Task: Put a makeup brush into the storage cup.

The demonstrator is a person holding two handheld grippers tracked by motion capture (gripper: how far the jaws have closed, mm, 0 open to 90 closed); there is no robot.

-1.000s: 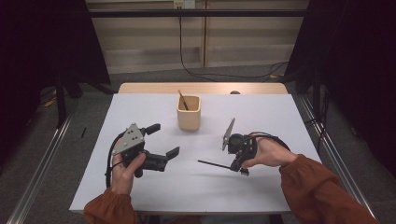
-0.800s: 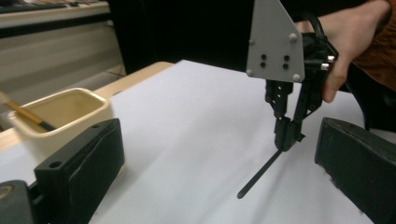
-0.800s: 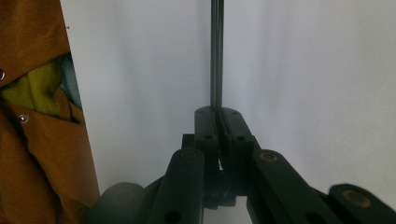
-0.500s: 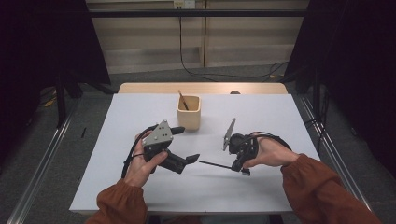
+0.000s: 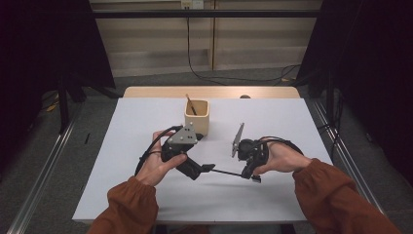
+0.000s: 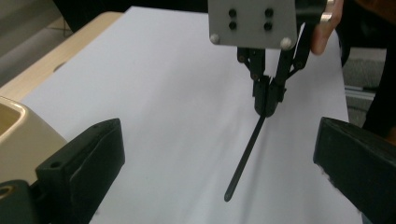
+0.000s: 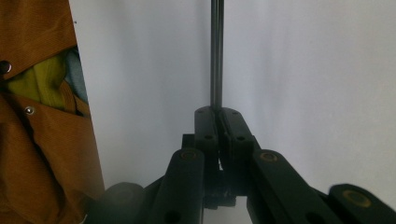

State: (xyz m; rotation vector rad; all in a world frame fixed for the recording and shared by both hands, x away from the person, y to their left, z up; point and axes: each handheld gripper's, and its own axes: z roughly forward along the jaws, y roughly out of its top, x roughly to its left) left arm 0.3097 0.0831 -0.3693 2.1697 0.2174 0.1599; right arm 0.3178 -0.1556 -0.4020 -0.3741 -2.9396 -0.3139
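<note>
On the white tabletop (image 5: 122, 195) a person in rust-brown sleeves holds one pair of tongs in each hand. The right tongs (image 5: 244, 174) are shut tight on one end of a thin black stick (image 5: 226, 172). From the right gripper view the two black jaws press together around the stick (image 7: 216, 51), and it runs straight out from them over the white sheet. The stick lies low and nearly flat over the tabletop, between the two hands, and its free end points at the left tongs (image 5: 208, 167). I cannot tell if the stick touches the sheet. The left tongs are open wide and hold nothing. Seen from the left gripper view, their two black jaws stand far apart at the bottom corners, and the stick (image 6: 245, 156) comes down toward the gap between them, with its tip near but not between the jaws. The right tongs (image 6: 267, 100) hang at the top of that view, pinching the far end of the stick under a grey plate. Behind the left hand (image 5: 158, 165) stands a small cream cup (image 5: 197, 120) with a wooden stick (image 5: 190, 104) leaning inside it. The cup sits near the left tongs and well apart from the black stick.
</note>
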